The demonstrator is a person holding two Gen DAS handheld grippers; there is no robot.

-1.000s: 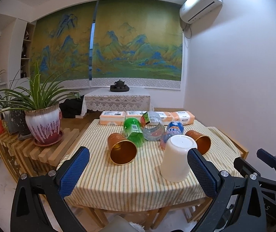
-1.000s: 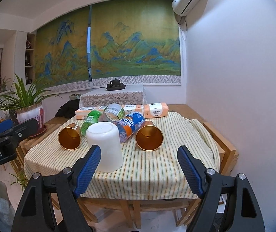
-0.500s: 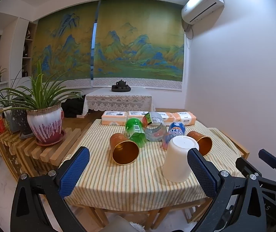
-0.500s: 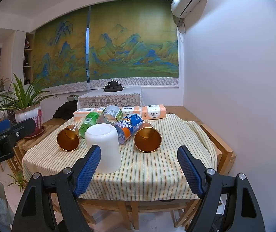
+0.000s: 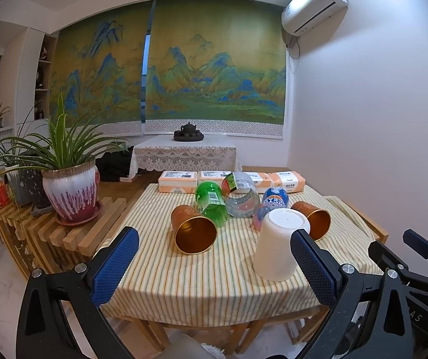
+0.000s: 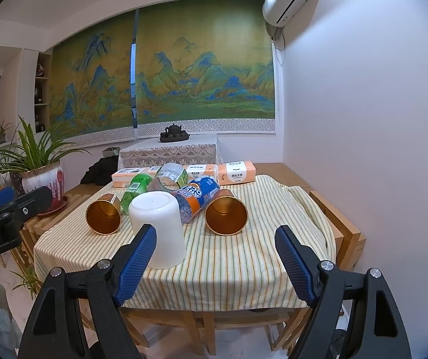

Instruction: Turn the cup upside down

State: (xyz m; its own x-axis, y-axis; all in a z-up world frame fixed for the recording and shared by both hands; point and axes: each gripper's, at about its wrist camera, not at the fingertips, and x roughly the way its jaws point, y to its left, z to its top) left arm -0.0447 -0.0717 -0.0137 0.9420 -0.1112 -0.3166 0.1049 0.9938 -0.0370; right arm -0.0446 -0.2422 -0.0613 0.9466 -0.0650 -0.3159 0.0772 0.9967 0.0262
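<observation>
Where bottles (image 6: 197, 196) crowd, inverted cup (image 6: 158, 229).

Matt plastic cup (image 5: 279, 245); shiny metal tumblers (image 5: 194, 229).

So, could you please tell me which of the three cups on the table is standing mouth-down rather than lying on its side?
The white cup: it stands inverted, flat base up, while both copper cups lie sideways showing golden interiors.
</observation>
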